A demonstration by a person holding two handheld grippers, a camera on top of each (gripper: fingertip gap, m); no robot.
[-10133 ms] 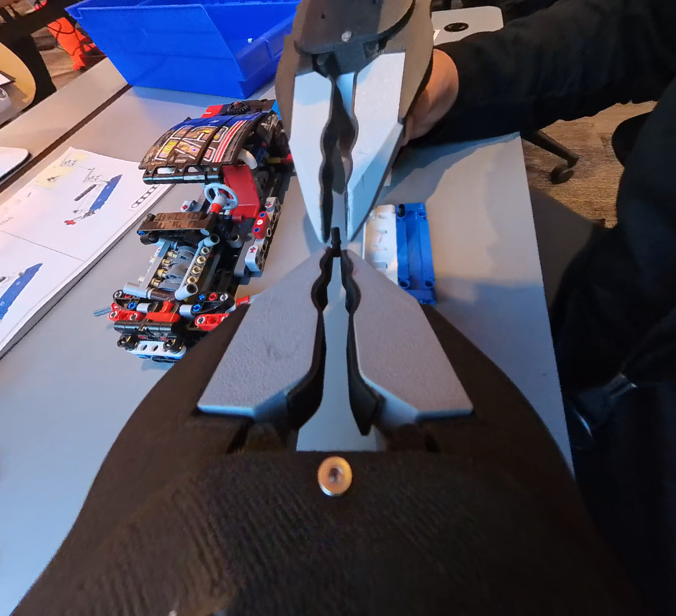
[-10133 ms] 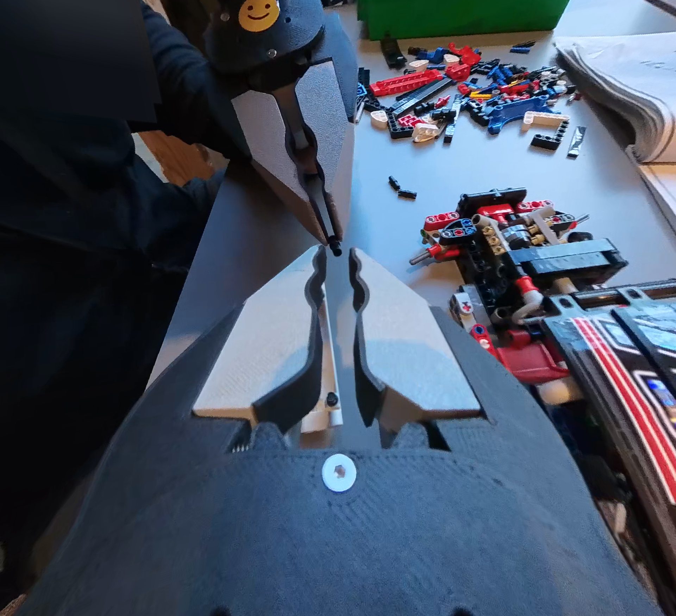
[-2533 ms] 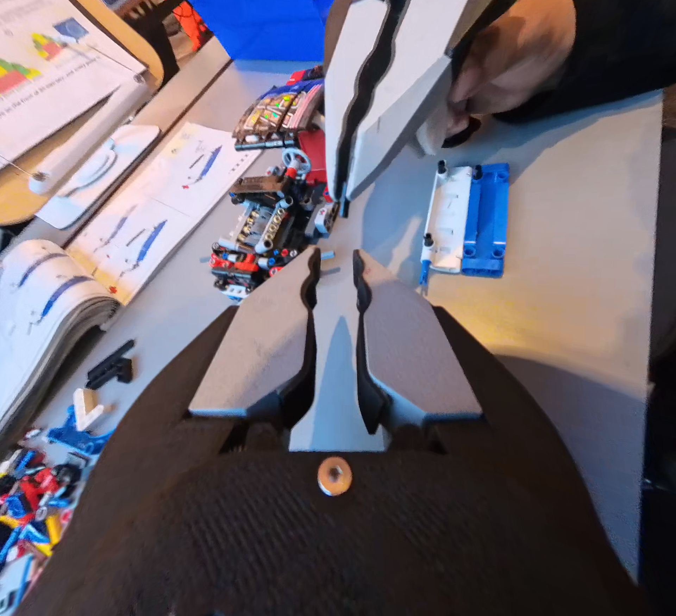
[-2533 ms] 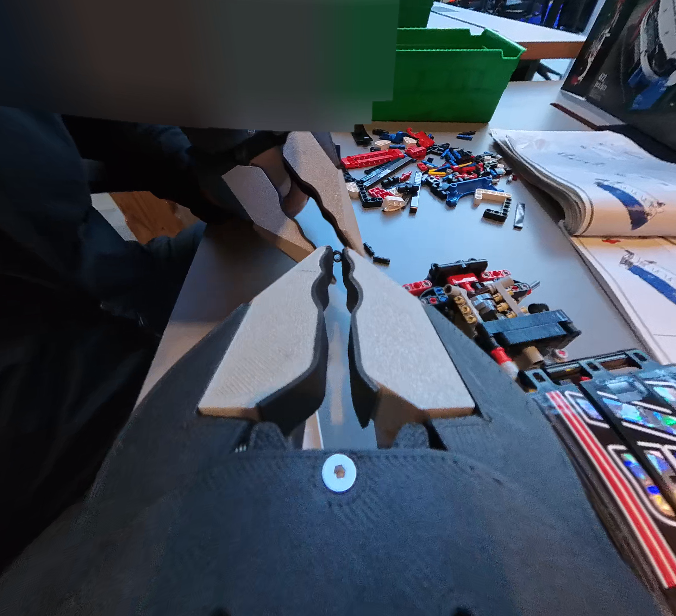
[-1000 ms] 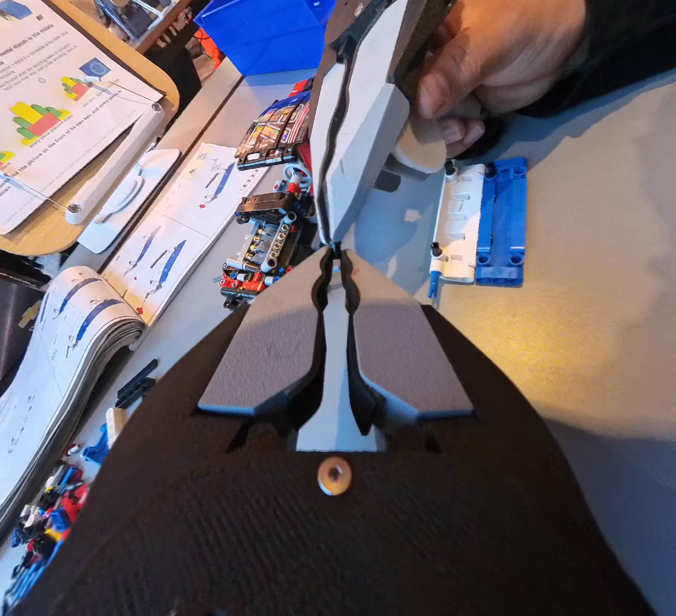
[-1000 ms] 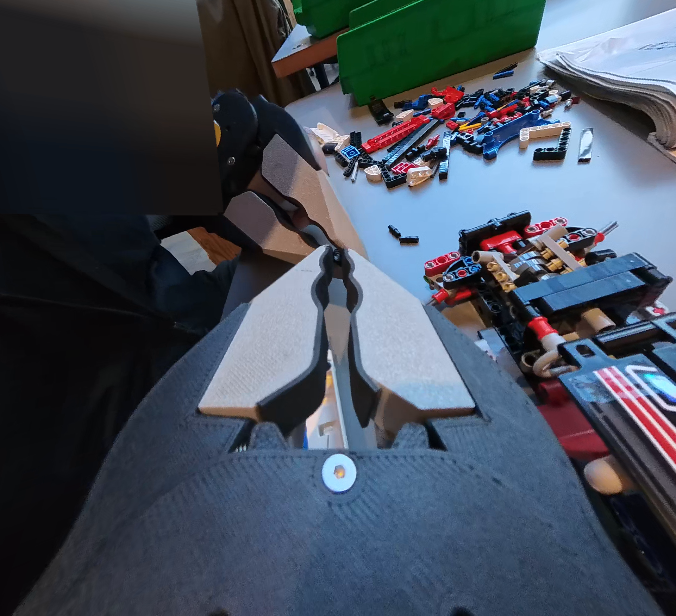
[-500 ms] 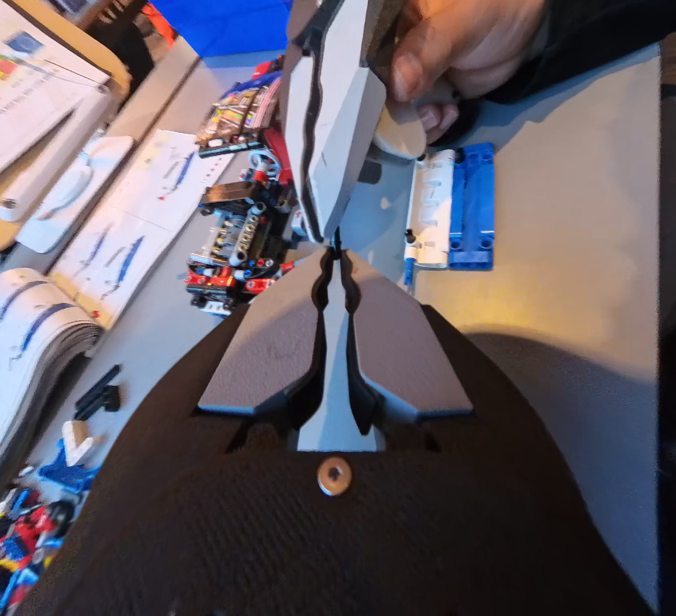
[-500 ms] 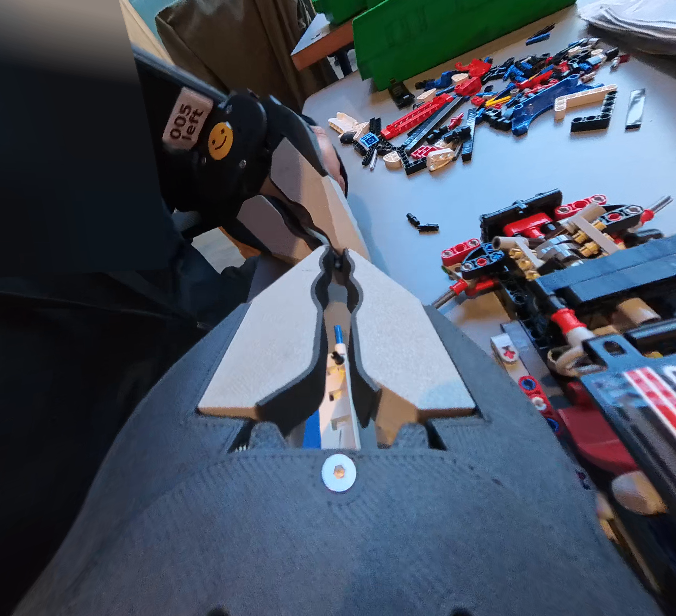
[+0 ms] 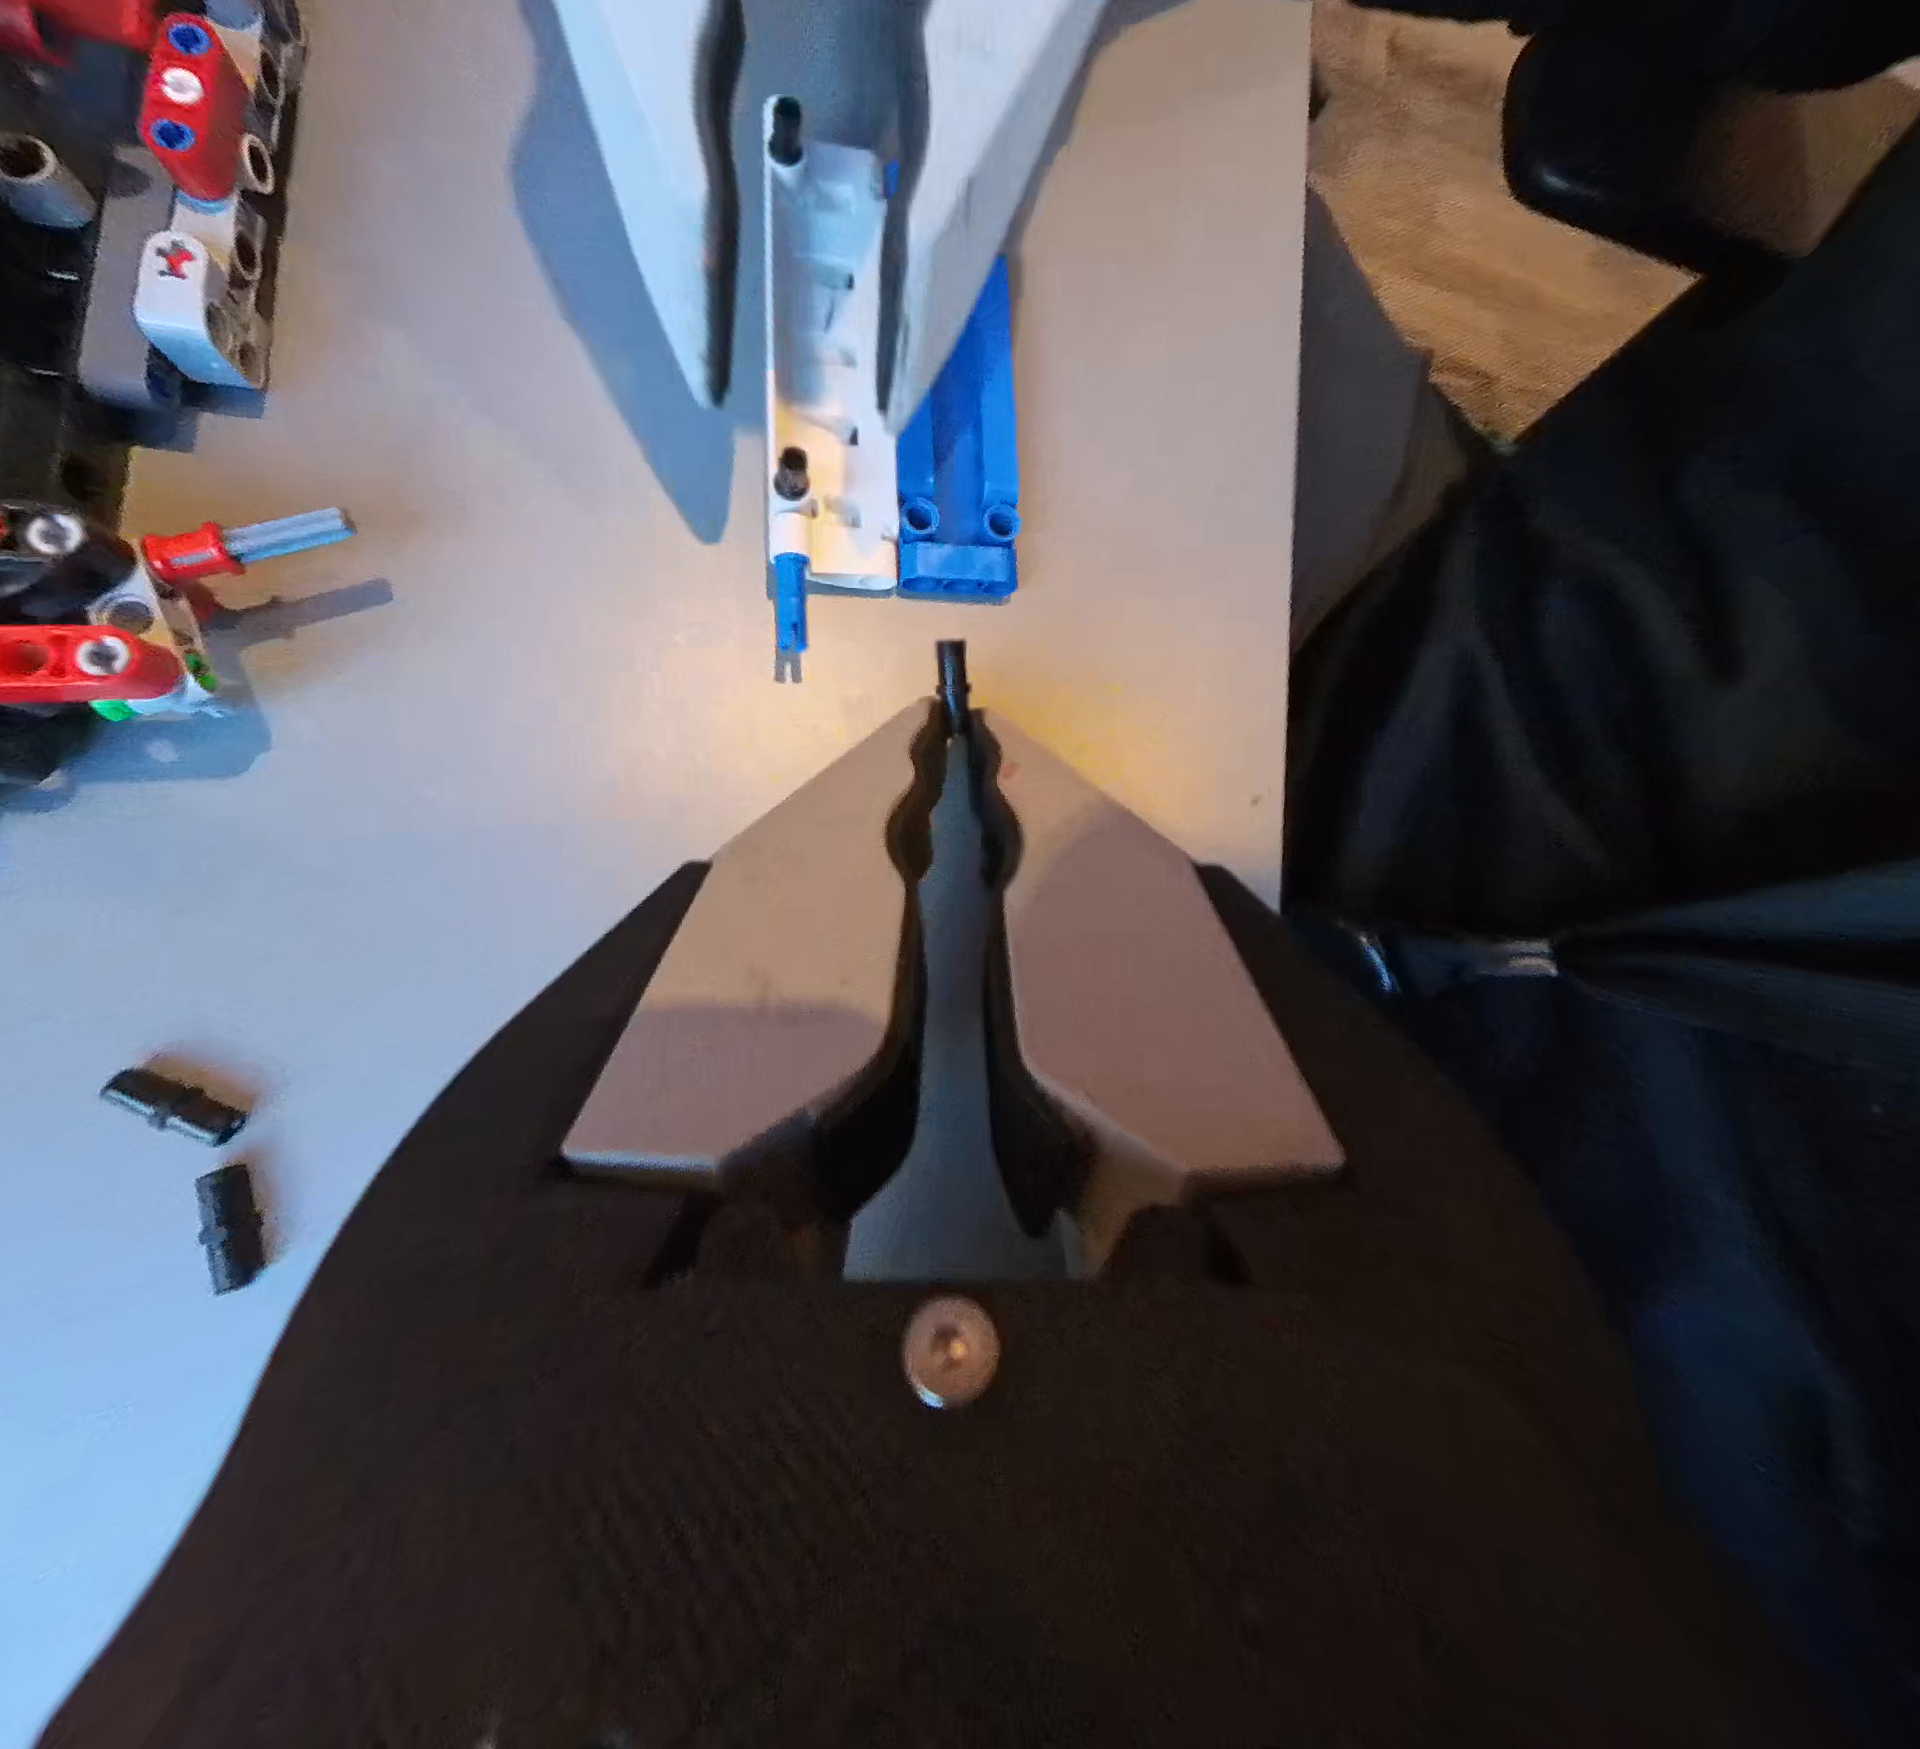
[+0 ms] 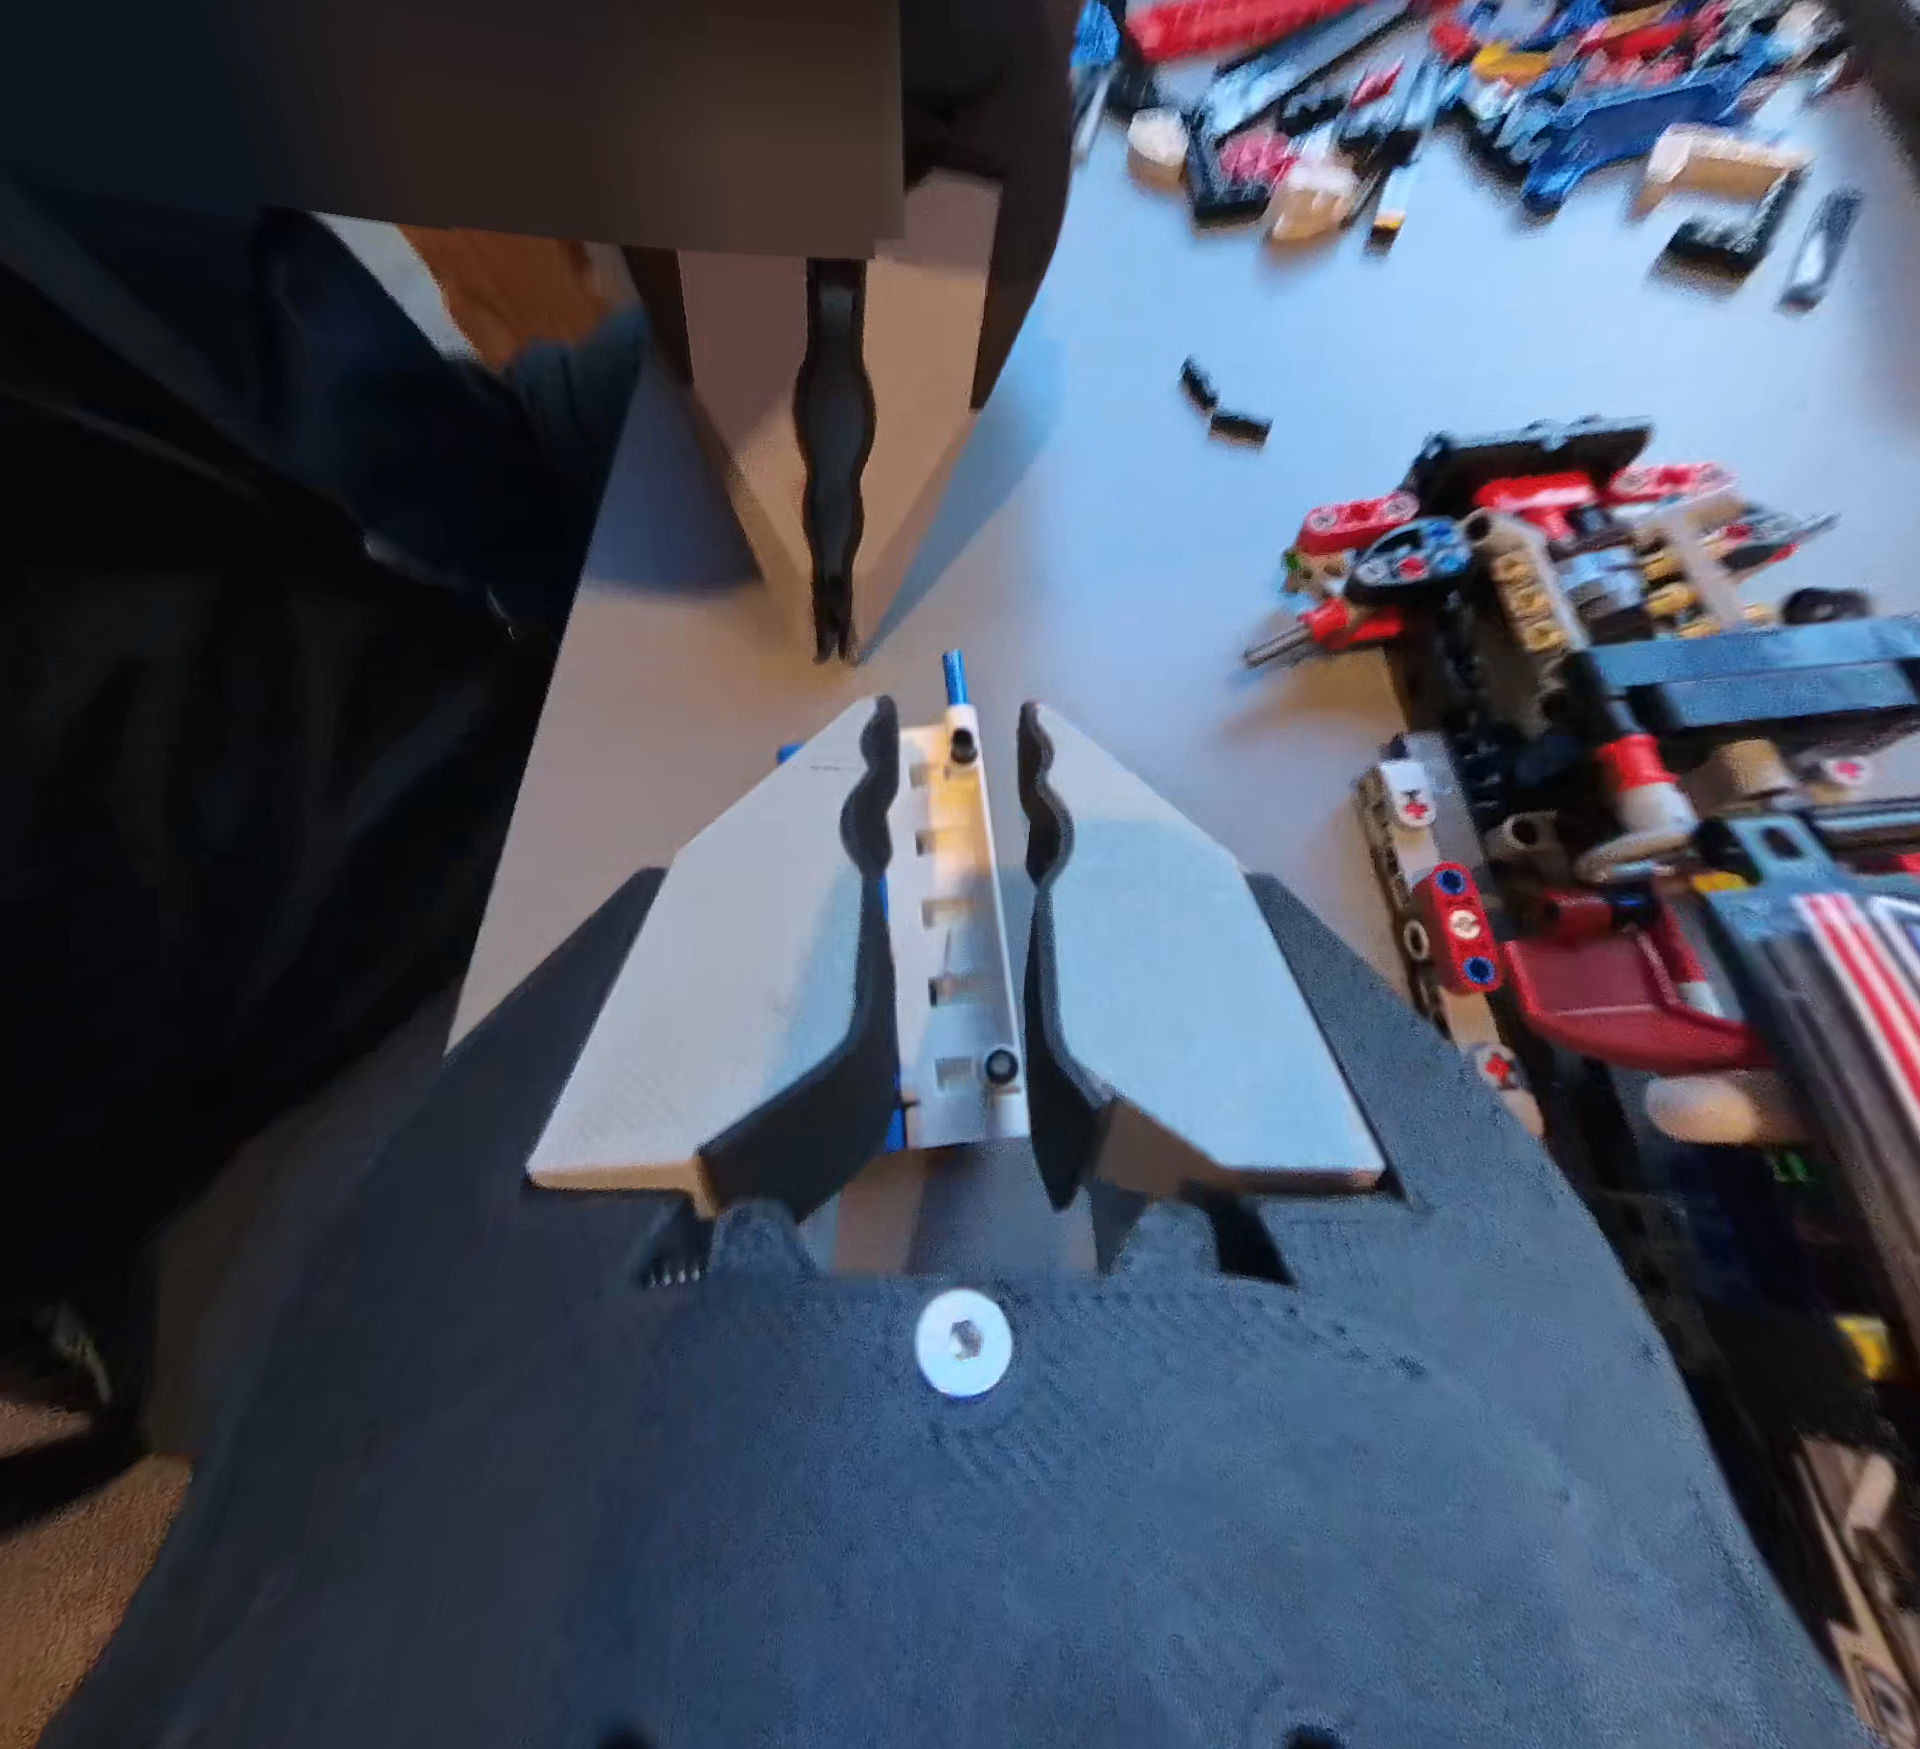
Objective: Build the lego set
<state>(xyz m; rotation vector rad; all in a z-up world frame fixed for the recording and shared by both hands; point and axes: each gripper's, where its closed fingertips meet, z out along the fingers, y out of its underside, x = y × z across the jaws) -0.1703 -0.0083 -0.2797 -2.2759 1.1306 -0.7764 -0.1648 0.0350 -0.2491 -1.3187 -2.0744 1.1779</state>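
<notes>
The white panel (image 9: 831, 369) is a long, narrow Lego piece joined side by side with a blue panel (image 9: 961, 442), lying flat on the grey table (image 9: 520, 816) near the edge closest to you. It carries two black pins on its top face and a blue pin (image 9: 792, 603) sticking out of its end. Your right gripper (image 10: 954, 712) now straddles the white panel with its fingers spread wide and not clamped; half a second ago it was pinched nearly shut, tip to tip with the left one in the air. Your left gripper (image 9: 951, 712) is clamped on a small black pin (image 9: 951, 665), just short of the blue panel's end. The panel's long axis runs along both grippers' line, blue pin pointing toward the left gripper.
</notes>
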